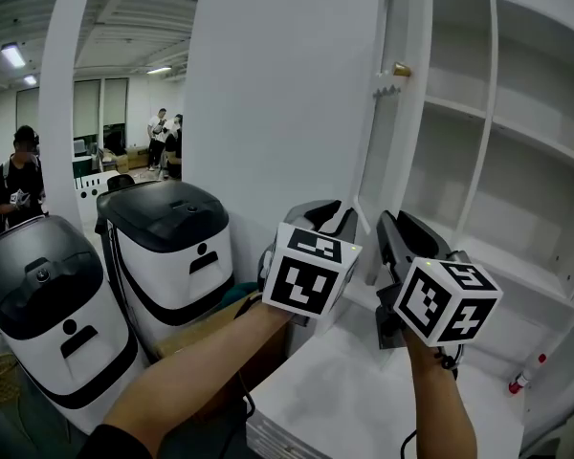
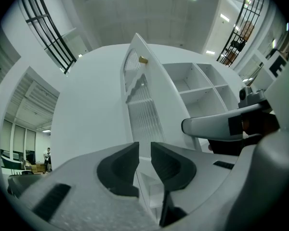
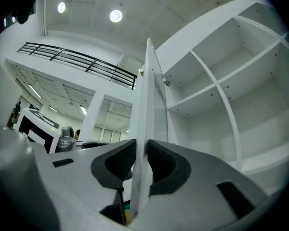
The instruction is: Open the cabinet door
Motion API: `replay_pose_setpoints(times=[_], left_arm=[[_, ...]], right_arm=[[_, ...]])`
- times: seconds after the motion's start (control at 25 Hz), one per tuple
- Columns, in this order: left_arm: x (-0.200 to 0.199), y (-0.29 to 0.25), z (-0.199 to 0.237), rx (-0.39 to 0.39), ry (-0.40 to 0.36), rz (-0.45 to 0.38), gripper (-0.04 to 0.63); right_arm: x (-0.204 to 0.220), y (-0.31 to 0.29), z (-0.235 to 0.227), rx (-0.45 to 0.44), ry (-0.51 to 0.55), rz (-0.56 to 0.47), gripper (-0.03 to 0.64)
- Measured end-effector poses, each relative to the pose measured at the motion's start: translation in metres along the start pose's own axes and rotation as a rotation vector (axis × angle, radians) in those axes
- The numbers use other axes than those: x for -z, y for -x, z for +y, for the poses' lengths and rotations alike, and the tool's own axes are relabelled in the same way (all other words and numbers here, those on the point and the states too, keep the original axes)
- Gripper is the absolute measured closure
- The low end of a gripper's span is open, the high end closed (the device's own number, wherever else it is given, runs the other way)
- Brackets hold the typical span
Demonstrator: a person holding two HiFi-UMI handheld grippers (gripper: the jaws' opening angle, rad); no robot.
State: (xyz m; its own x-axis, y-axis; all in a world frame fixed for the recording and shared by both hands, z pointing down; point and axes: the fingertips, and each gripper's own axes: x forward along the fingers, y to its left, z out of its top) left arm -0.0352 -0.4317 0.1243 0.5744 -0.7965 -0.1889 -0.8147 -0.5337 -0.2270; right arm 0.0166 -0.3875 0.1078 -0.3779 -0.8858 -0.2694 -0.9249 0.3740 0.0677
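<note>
The white cabinet door (image 1: 277,113) stands swung out from the cabinet (image 1: 517,132), whose bare shelves show. A small brass knob (image 1: 401,69) sits high on the door's free edge. Both grippers are low on that edge, side by side. My left gripper (image 1: 342,216) has the door's edge (image 2: 143,109) running down between its dark pads (image 2: 123,165), which are closed on it. My right gripper (image 1: 392,226) also has its pads (image 3: 161,162) against both faces of the door edge (image 3: 147,105).
Two white-and-black machines (image 1: 167,247) (image 1: 48,304) stand on the floor to the left of the door. People (image 1: 19,175) are in the room behind them. A white ledge (image 1: 364,381) lies below my hands, and a red-capped object (image 1: 524,379) sits at the cabinet's lower right.
</note>
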Motion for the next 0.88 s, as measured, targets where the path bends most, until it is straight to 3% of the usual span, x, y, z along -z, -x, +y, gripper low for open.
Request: replay_pose_setpoints(times=[0.4,0.88], left_arm=[[0.007,0.015,0.023,0.007,0.005,0.0,0.511],[0.019,0.039,0.078,-0.065,-0.011,0.015,0.512]], right_arm=[[0.002,-0.019,0.035,-0.013,0.027,-0.013,0.531],[0.009,-0.057,0.08,-0.072,0.046,-0.045,0.511]])
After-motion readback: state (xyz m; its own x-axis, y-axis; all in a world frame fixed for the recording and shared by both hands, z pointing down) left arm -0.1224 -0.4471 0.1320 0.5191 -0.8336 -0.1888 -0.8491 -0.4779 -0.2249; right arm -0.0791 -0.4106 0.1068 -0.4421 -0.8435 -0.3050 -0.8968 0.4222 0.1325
